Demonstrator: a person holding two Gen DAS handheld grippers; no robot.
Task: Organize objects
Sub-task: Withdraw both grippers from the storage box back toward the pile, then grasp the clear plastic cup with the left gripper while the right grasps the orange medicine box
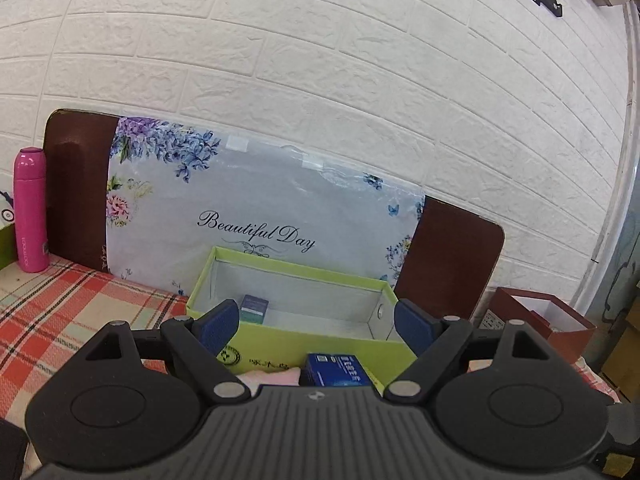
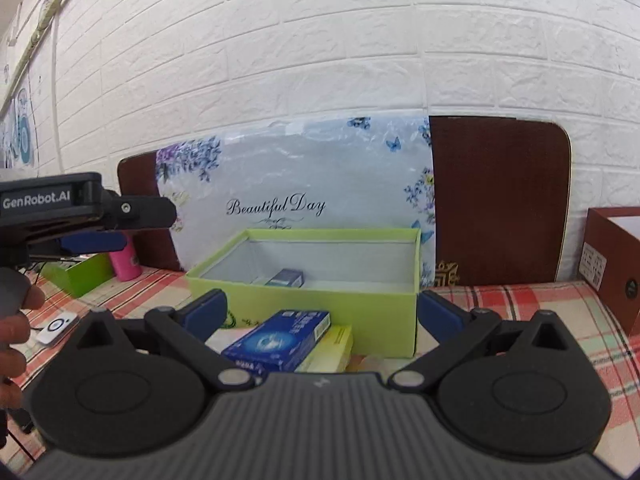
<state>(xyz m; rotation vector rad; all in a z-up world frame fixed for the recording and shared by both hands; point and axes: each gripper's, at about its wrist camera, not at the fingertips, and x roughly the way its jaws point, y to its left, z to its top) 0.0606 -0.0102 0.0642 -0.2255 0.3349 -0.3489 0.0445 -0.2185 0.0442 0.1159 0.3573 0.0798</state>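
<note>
Both my jaws gape, holding nothing. The blue carton (image 2: 280, 338) lies on the yellow one (image 2: 334, 350), touching the green box (image 2: 304, 312) front (one small carton already inside). Grabbing carelessly could drag both.

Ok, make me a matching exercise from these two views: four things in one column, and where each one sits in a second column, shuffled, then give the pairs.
Things:
1. small teal-and-blue carton
2. dark blue flat carton
3. pink metal flask
4. dark red cardboard box

Places:
A. on the pale yellow carton, in front of the open lime-green cardboard box
B. far left by the wall
C. inside the lime-green box
D. far right of the table

Pairs: 1-C, 2-A, 3-B, 4-D
</note>
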